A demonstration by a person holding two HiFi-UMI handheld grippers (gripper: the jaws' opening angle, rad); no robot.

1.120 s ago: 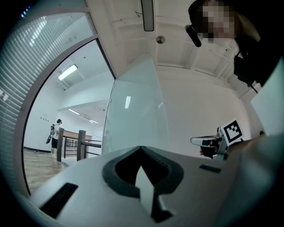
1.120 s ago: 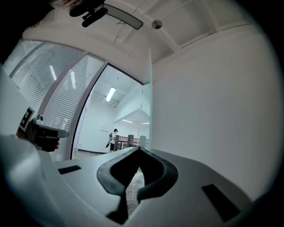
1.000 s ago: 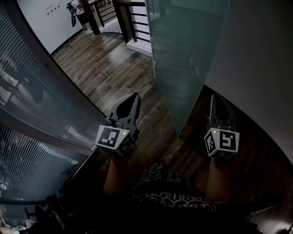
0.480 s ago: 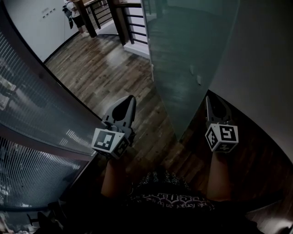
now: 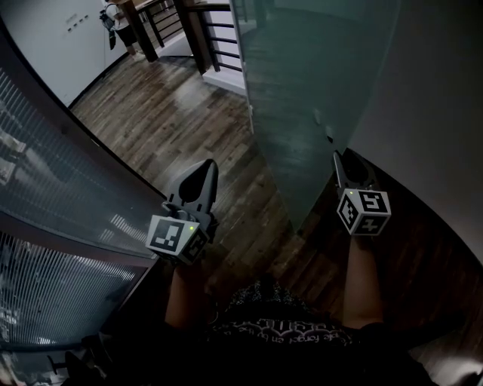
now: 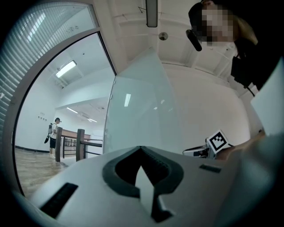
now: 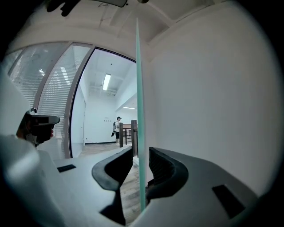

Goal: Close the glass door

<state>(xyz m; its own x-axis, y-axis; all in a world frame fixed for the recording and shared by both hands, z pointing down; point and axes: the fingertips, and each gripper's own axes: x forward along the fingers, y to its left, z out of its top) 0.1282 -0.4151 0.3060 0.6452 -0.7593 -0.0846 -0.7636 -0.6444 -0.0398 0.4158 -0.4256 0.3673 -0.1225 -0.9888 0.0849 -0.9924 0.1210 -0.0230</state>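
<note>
The glass door (image 5: 302, 98) is a tall greenish pane that stands open, edge-on toward me, over the dark wood floor. My right gripper (image 5: 336, 157) is at its near edge. In the right gripper view the pane's edge (image 7: 140, 88) runs straight up between the two jaws of the right gripper (image 7: 140, 153), with a thin gap on each side, so that gripper is open around the edge. My left gripper (image 5: 209, 164) hangs over the floor to the left of the door, apart from it. Its jaws (image 6: 141, 148) are shut with nothing between them, and the door pane (image 6: 137, 111) rises beyond it.
A curved glass wall with blinds (image 5: 60, 181) runs along the left. A plain white wall (image 5: 430, 113) stands close on the right behind the door. A dark railing (image 5: 219, 34) and a person (image 5: 113, 19) are far ahead across the wood floor (image 5: 173, 113).
My right gripper has moved forward and up to the door's near edge, which now sits between its jaws. The left gripper has drifted slightly left and stays shut.
</note>
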